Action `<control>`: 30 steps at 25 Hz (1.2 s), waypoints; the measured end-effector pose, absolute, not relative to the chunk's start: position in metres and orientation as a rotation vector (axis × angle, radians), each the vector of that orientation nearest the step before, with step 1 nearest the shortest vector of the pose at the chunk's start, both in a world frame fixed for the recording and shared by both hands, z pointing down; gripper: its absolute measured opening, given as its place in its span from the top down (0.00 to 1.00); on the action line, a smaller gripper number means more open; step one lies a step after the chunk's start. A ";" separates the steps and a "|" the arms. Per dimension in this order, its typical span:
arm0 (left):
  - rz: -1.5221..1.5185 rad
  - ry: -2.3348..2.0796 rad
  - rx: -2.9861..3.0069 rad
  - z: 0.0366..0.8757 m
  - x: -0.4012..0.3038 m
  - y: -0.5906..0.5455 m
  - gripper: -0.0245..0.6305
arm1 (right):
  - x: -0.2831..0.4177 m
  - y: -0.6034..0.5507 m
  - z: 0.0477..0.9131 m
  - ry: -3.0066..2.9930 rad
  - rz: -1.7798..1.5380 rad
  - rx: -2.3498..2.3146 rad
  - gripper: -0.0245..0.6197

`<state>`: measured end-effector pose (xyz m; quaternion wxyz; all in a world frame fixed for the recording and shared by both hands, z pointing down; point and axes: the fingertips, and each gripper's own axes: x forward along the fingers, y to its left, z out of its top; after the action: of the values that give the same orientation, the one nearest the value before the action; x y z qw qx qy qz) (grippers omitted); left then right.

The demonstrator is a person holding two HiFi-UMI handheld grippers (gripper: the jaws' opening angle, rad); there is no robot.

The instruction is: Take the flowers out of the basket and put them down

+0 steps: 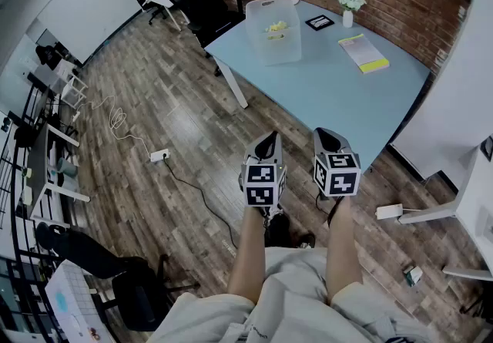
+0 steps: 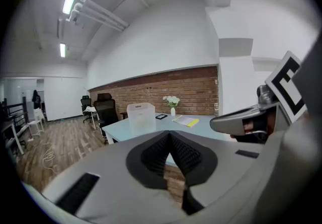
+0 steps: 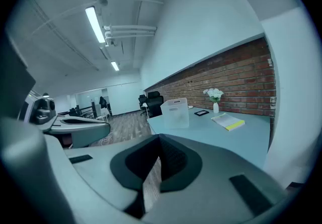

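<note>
Well, yellow flowers (image 1: 276,26) inside translucent basket (image 1: 266,49).

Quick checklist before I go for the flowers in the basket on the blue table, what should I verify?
1. The left gripper is empty: ok, its jaws are together with nothing between them.
2. The right gripper is empty: ok, same state.
3. Jaws are open for a grasp: not ok, both are shut.
4. The basket is close enough: probably not ok, it stands toward the far end of the table, well apart from both grippers.
5. Flowers are in the basket: cannot tell, only a yellow thing shows inside.
6. There is a bare spot to put them down: ok, between the basket and the notebook.
</note>
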<state>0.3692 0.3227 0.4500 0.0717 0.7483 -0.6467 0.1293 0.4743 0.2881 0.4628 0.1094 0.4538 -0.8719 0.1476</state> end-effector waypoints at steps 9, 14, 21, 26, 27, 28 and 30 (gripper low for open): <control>0.410 -1.967 2.219 0.453 0.341 0.329 0.93 | 0.460 0.298 0.470 -2.549 0.455 1.365 0.93; 0.362 -1.963 2.234 0.446 0.351 0.320 0.93 | 0.470 0.300 0.456 -2.676 0.493 1.412 0.92; 0.317 -1.938 2.251 0.448 0.354 0.310 0.93 | 0.486 0.302 0.439 -2.809 0.603 1.551 0.92; 0.277 -1.889 2.275 0.447 0.351 0.300 0.93 | 0.479 0.302 0.447 -2.730 0.577 1.549 0.92; 0.263 -1.875 2.281 0.447 0.351 0.298 0.93 | 0.479 0.301 0.449 -2.692 0.556 1.562 0.92; 0.252 -1.856 2.290 0.448 0.351 0.296 0.93 | 0.479 0.300 0.451 -2.659 0.544 1.578 0.92; 0.245 -1.811 2.311 0.450 0.350 0.290 0.93 | 0.479 0.297 0.455 -2.610 0.543 1.614 0.92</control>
<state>0.3503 0.2904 0.4500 0.0976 0.7805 -0.6119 0.0829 0.4788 0.2968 0.4547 0.0128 0.5179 -0.8374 0.1742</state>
